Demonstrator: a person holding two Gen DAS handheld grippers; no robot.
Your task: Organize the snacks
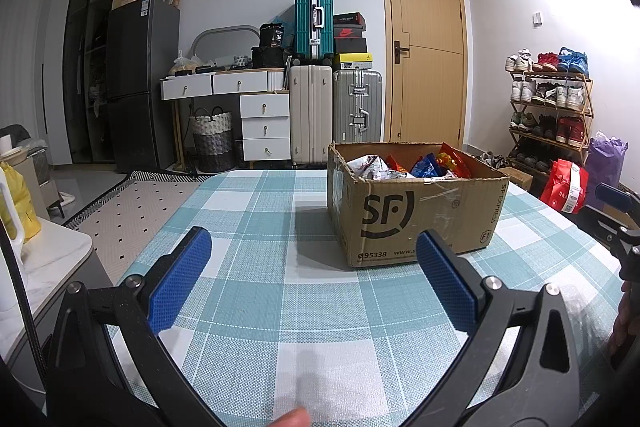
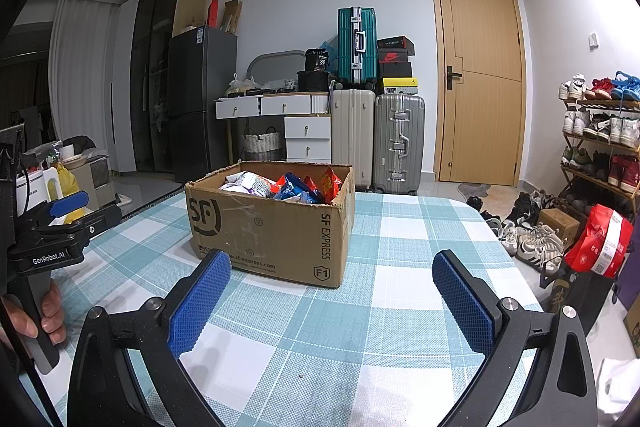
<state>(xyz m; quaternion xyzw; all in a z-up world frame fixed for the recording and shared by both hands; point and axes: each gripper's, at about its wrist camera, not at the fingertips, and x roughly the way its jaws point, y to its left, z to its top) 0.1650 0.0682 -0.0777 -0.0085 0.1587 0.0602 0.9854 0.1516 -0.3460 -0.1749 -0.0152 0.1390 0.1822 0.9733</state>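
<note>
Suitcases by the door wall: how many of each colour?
Teal suitcase: 1
Cream suitcase: 1
Silver suitcase: 1
Total: 3

A lived-in home: fridge (image 2: 200, 99), stacked suitcases (image 2: 356, 47), a loaded shoe rack (image 2: 600, 139), a wooden door (image 2: 480, 75).

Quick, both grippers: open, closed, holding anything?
Left gripper: jaws open, empty, over the table.
Right gripper: jaws open, empty, short of the cardboard box.
</note>
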